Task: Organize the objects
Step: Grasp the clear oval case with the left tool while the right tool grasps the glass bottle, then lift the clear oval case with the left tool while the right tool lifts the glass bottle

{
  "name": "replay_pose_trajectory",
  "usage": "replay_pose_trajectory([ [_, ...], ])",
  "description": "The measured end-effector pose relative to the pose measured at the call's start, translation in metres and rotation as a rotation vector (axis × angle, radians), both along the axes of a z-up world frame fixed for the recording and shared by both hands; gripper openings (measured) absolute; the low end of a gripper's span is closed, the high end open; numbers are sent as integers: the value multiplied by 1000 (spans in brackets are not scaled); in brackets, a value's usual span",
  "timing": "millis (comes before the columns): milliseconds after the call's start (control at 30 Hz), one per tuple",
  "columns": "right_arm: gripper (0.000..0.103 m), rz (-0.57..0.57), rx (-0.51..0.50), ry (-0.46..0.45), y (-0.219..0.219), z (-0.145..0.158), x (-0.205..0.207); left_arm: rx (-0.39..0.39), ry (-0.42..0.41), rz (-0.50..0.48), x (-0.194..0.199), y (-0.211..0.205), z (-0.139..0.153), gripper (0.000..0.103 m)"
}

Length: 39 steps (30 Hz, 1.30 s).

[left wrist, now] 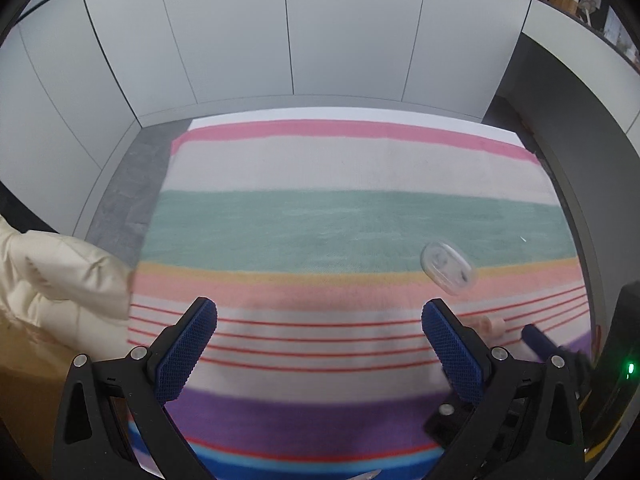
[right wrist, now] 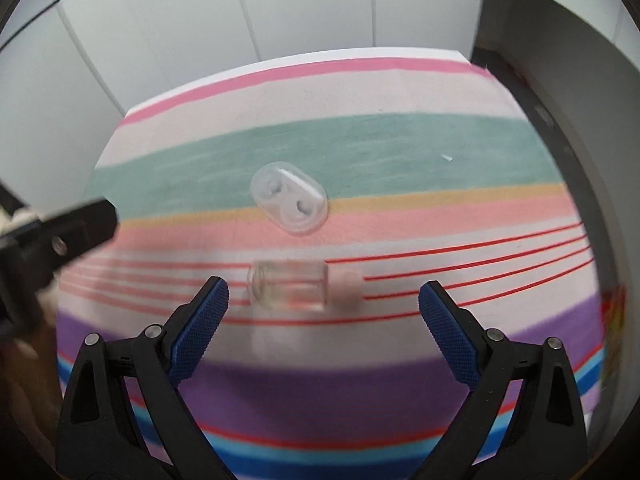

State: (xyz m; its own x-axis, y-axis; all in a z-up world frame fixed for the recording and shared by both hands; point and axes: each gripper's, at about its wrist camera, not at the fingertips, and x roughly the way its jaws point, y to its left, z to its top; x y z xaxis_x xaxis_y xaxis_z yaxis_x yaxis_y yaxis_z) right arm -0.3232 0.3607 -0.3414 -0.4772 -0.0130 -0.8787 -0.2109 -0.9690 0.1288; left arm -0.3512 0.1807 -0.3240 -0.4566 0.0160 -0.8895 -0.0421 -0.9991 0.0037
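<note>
A clear oval plastic case [right wrist: 289, 198] with two round wells lies on the striped cloth [right wrist: 360, 144]; in the left wrist view the same case [left wrist: 448, 267] sits to the right. Nearer, a small clear glass bottle [right wrist: 289, 286] with a pale pink cap [right wrist: 346, 286] lies on its side across the red lines. My right gripper [right wrist: 323, 300] stands open just short of the bottle, nothing between its fingers. My left gripper [left wrist: 319, 320] is open over bare cloth, well left of the case. Only the pink cap [left wrist: 493, 325] shows past its right finger.
White wall panels [left wrist: 288, 32] close the back of the table. A cream padded sleeve [left wrist: 60, 280] lies at the left edge. The other gripper's black body [right wrist: 76, 228] reaches in from the left of the right wrist view. A dark device with a green light [left wrist: 628, 368] sits at far right.
</note>
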Motion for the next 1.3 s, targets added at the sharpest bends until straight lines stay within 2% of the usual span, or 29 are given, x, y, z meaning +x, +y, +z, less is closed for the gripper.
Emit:
replay_pose_trajectory([
  [33,92,-11,0,7,-2,-5,-2,0,8,9,1,0,-3,103],
  [100,63,-11,50,0,-5,-14,-4,4,9,9,2,3,-7,103],
  [133,64,-3,121,26,-9,-14,-1,10,2,-2,2,6,-9,103],
  [167,64,0,138,27,-8,-15,-1,16,-1,-23,2,10,-12,103],
  [433,64,-150,96,24,66,-7,13,-22,-1,-239,-10,72,-38,103],
  [533,64,-188,94,16,85,-9,16,-23,-55,-334,-22,102,-64,103],
  [567,64,-191,90,7,88,-11,17,-27,-65,-342,-26,107,-70,100],
  [600,64,-197,97,-7,90,-13,17,-31,-63,-339,-30,110,-74,101],
  [633,64,-197,86,-14,93,-15,17,-3,-32,-323,-34,110,-73,98],
  [667,64,-197,72,-8,95,-14,20,-7,-15,-309,-36,110,-72,90],
  [700,64,-189,68,-7,95,-13,19,0,0,-300,-38,111,-70,74],
  [767,64,-168,69,-3,95,-13,17,0,16,-284,-39,114,-63,57],
  [933,64,-114,180,-7,80,-14,12,-5,0,-288,-35,115,-61,57],
  [1000,64,-93,196,-4,74,-14,12,-14,-11,-257,-35,108,-59,57],
  [1100,64,-79,174,-13,71,-14,13,-9,-44,-206,-34,97,-58,57],
  [1200,64,-71,139,-25,67,-12,14,1,-39,-175,-32,86,-49,57],
  [1300,64,-59,150,-27,60,-6,12,1,-38,-140,-29,73,-37,57],
])
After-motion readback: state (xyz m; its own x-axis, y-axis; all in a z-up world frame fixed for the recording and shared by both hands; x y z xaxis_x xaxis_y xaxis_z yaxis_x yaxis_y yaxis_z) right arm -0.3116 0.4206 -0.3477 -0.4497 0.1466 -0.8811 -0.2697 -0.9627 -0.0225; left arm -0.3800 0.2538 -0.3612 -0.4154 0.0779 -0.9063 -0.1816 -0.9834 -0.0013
